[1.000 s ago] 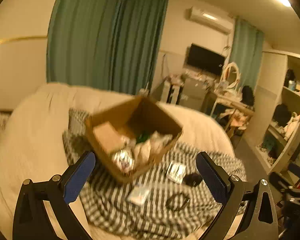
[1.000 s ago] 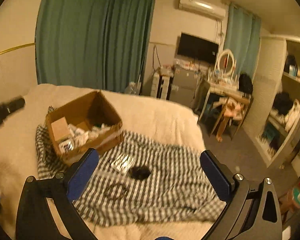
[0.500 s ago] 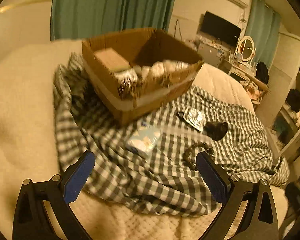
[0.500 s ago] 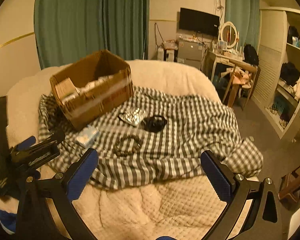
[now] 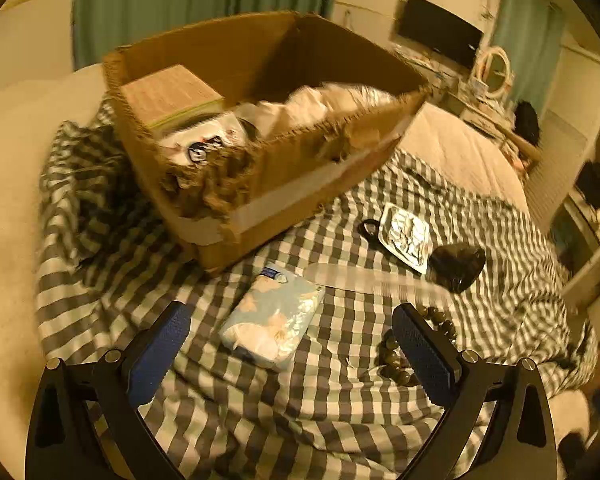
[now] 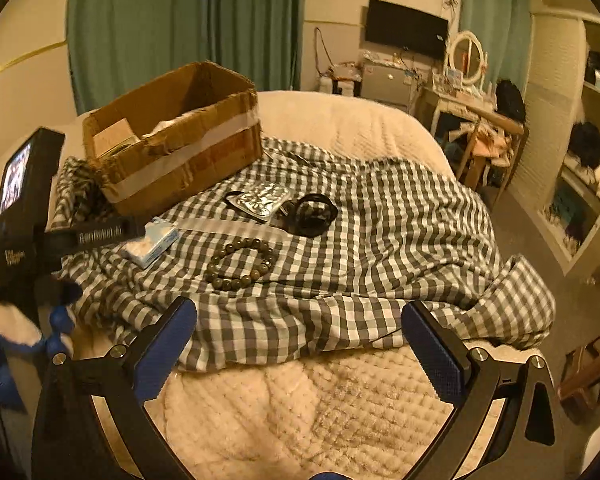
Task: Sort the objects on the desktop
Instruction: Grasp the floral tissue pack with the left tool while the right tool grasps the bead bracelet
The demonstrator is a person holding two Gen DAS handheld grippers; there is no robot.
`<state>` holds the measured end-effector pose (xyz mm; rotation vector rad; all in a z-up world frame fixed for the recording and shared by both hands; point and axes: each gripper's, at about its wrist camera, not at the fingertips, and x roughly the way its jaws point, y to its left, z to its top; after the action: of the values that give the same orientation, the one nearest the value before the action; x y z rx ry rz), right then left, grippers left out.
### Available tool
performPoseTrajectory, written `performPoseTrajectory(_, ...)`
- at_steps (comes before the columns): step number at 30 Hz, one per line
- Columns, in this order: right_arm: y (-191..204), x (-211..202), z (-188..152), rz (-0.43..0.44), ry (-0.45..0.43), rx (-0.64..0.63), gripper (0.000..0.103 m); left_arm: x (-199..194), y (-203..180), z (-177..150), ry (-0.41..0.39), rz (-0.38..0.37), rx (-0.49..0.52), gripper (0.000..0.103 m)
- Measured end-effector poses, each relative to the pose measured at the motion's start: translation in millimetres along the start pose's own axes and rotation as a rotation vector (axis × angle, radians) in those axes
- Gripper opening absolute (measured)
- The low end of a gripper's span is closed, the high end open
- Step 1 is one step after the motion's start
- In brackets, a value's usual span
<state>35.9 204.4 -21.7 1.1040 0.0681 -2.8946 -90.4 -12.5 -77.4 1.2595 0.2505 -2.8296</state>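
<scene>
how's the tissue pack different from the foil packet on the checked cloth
The tissue pack is pale blue with a printed pattern and looks soft and puffy; the foil packet is silvery, crinkled and flat. The tissue pack lies between the left gripper's open fingers, near the cardboard box's corner; the foil packet lies farther off, beside a black object. Both rest loose on the checked cloth, outside the box.

cloth point(image 6: 380, 216): grey-white check | box point(image 6: 188, 152): brown | tissue pack point(image 5: 274, 316): pale blue | curtains point(image 6: 180, 20): green
</scene>
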Motion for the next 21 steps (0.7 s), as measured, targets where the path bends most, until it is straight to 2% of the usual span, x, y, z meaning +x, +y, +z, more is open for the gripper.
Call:
performPoseTrajectory(3, -7.8, 12.0, 4.7, 0.015, 0.012, 0.061, 0.103, 17.2, 7.3, -1.5, 0.053, 0.027, -0.021, 0.103)
performPoseTrajectory(7, -5.8, 33.3, 12.5, 0.037, 0.030, 0.086, 0.103, 30.7, 18.6, 0.0, 0.071, 0.035, -0.072, 0.103)
performPoseTrajectory(10, 7.3, 57.4, 23.2, 0.060, 0.048, 0.066, 0.103, 41.2, 22.4, 2.0, 0.084, 0.032, -0.090, 0.103)
performPoseTrajectory(13, 24.3, 81.2, 33.1, 0.095, 0.069, 0.028, 0.102, 49.9, 25.8, 2.9, 0.071, 0.093, -0.097, 0.103)
performPoseTrajectory(16, 38.3, 103.1, 37.2, 0.121, 0.094, -0.014, 0.102, 57.4, 30.3, 1.5, 0.085, 0.077, -0.121, 0.103)
performPoseTrajectory(19, 49.8, 123.0, 35.6, 0.097, 0.109, -0.058, 0.102, 70.8, 33.8, 1.0, 0.127, 0.075, -0.132, 0.103)
performPoseTrajectory(21, 52.2, 139.3, 31.9, 0.111, 0.142, -0.063, 0.102, 74.0, 33.1, 1.1, 0.131, 0.074, -0.130, 0.103)
